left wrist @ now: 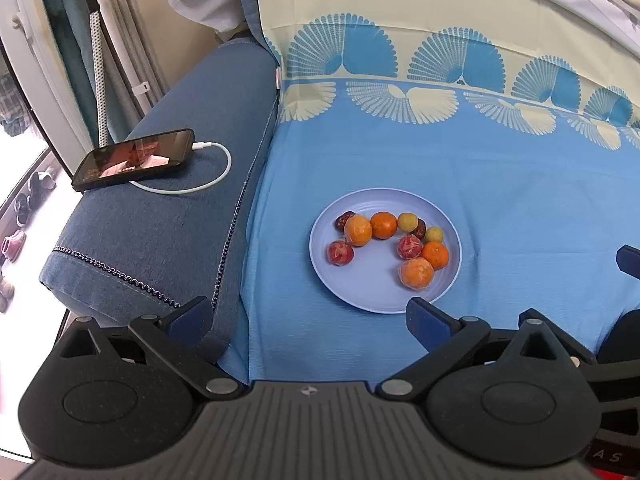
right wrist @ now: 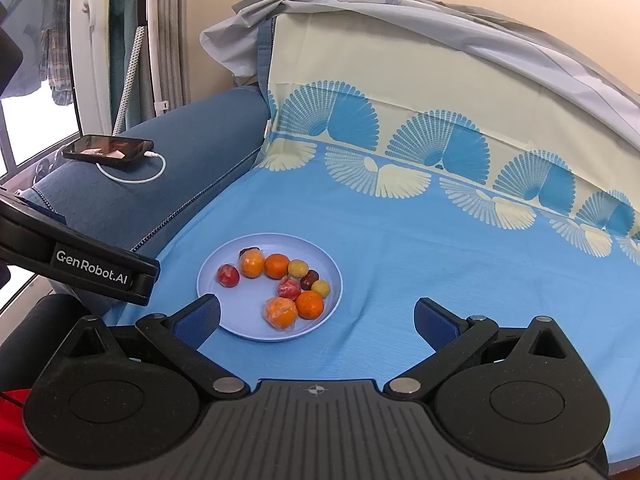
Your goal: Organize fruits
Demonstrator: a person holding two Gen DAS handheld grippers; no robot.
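A pale blue plate (left wrist: 360, 284) (right wrist: 240, 300) lies on the blue cloth. Several fruits rest on it in a loose arc: oranges (left wrist: 383, 225) (right wrist: 277, 266), some in clear wrap (left wrist: 416, 273) (right wrist: 281, 312), red wrapped fruits (left wrist: 340, 253) (right wrist: 228, 275), small yellow fruits (left wrist: 407, 222) (right wrist: 298, 268) and dark red dates (left wrist: 419, 229) (right wrist: 310, 279). My left gripper (left wrist: 308, 318) is open, just short of the plate's near-left edge, holding nothing. My right gripper (right wrist: 317, 318) is open too, its left finger (right wrist: 200, 316) over the plate's near rim, empty.
A phone (left wrist: 132, 158) (right wrist: 108, 148) with a white charging cable (left wrist: 216, 176) lies on the dark blue armrest (left wrist: 160, 240) to the left. A patterned cloth covers the backrest (right wrist: 400, 80) behind. Left of the armrest the floor holds shoes (left wrist: 16, 240).
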